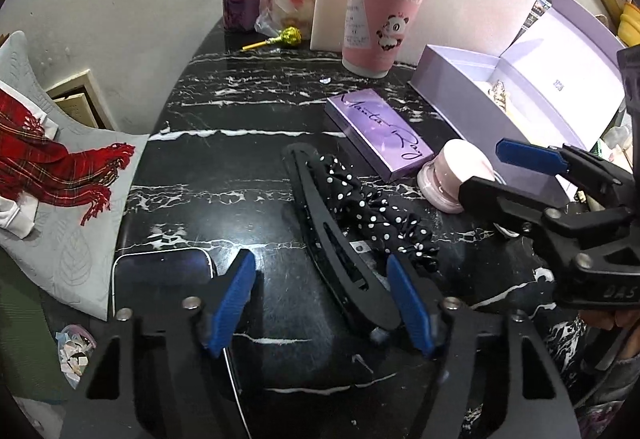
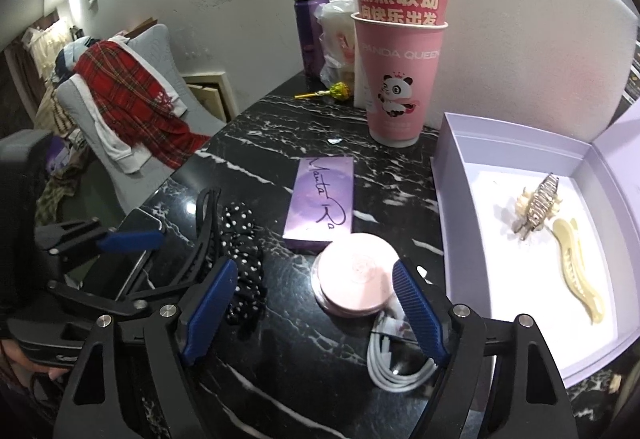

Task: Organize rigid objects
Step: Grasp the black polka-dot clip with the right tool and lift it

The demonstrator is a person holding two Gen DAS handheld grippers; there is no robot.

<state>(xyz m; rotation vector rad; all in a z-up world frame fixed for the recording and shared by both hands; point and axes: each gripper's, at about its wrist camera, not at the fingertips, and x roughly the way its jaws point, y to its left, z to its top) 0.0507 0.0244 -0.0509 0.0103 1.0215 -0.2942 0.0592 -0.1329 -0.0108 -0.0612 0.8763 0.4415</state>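
I had the left gripper (image 1: 324,303) about half open over the black hair clip (image 1: 340,239) near the table's (image 1: 240,175) front edge — nothing gripped. Right gripper (image 2: 316,311) stood wide around the pink jar (image 2: 354,283) w/o touching, just beside the lavender box (image 2: 448,167).
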